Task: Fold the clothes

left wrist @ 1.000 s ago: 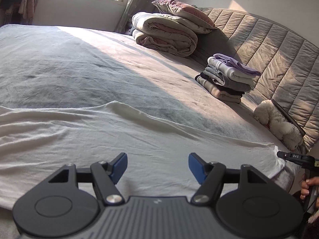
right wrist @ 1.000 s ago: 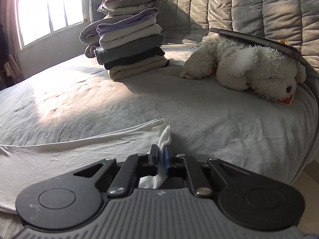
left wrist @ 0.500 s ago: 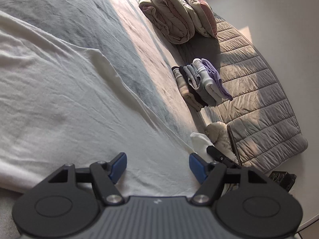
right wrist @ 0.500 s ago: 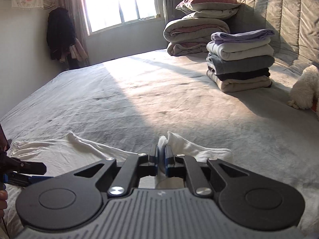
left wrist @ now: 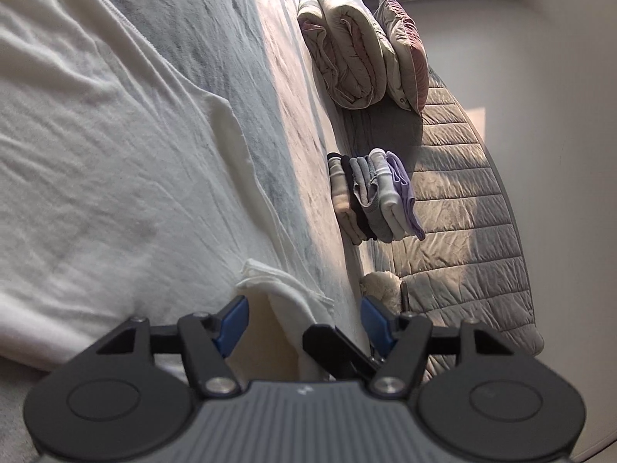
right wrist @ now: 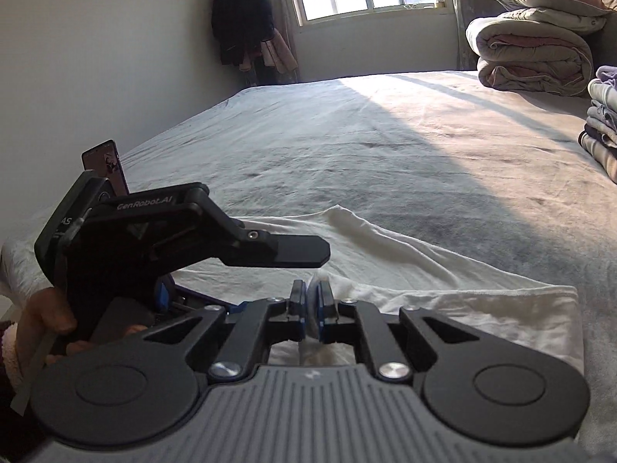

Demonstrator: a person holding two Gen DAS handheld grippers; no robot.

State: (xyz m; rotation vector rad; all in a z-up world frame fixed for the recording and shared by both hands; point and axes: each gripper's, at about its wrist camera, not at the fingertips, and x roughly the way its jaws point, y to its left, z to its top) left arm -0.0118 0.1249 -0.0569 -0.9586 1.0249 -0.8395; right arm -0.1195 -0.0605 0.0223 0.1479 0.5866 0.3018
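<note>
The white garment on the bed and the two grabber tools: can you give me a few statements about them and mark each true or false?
1. The right gripper has its fingers pinched shut on the white garment. True.
2. The left gripper is clamped tight on the cloth. False: its fingers stand apart, with a lifted fold of the garment and a finger of the right gripper between them; they have just been closing.
3. The stack of folded clothes sits near the quilted headboard. True.
4. The garment is already folded into a small square. False: it lies spread wide over the bed.
</note>
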